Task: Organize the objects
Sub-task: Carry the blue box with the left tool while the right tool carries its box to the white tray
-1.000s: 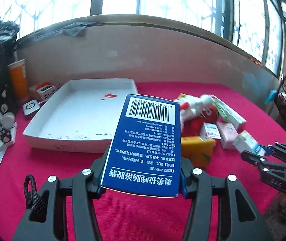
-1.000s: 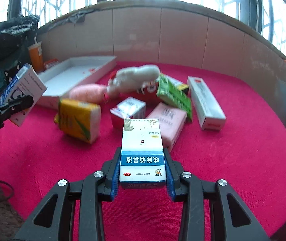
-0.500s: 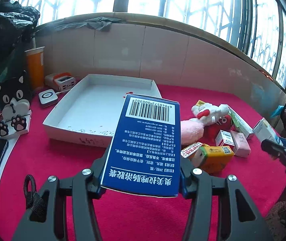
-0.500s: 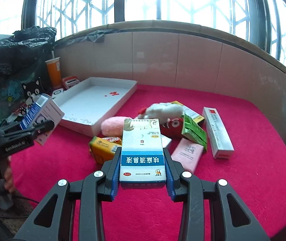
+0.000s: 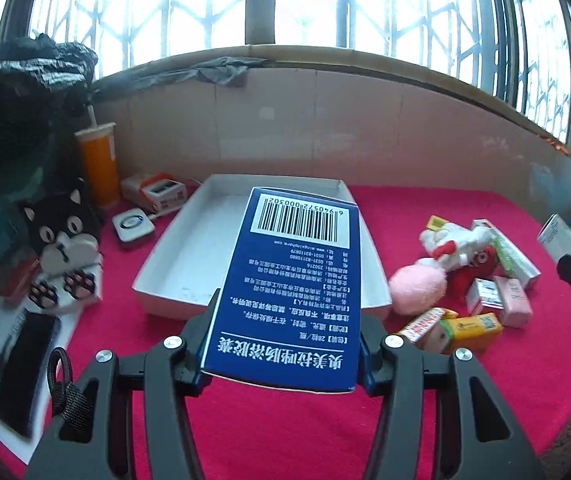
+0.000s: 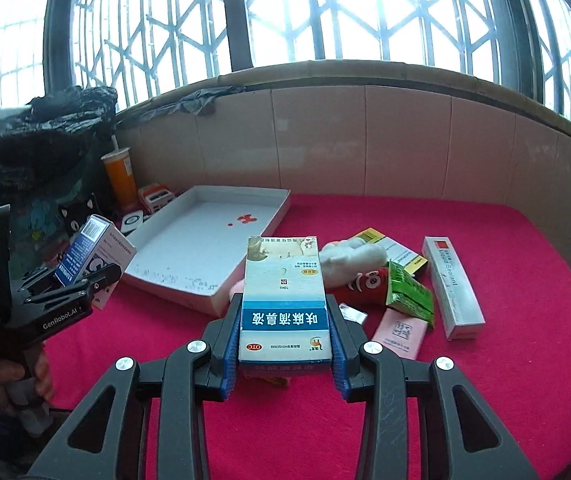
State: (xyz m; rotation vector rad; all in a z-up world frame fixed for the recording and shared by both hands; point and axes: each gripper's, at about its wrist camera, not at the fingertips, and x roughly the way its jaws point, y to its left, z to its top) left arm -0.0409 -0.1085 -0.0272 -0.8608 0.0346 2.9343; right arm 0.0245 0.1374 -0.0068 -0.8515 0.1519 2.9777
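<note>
My left gripper (image 5: 283, 354) is shut on a dark blue medicine box (image 5: 289, 292) with a barcode, held above the red cloth in front of the white tray (image 5: 173, 276). It also shows in the right wrist view (image 6: 85, 280), with the blue box (image 6: 89, 256) in it. My right gripper (image 6: 285, 354) is shut on a white and blue medicine box (image 6: 283, 300), held above the cloth right of the white tray (image 6: 173, 280). A pile of small boxes and plush toys (image 5: 465, 276) lies right of the tray.
An orange cup (image 5: 99, 164), a cat figure (image 5: 61, 248), small devices and a black phone (image 5: 25, 364) stand left of the tray. A long white box (image 6: 451, 286), a green box (image 6: 407, 296) and a pink box (image 6: 399, 332) lie on the cloth. A low wall runs behind.
Both grippers have risen and drawn back from the pile, each keeping hold of its box. The tray and pile now look farther away.
</note>
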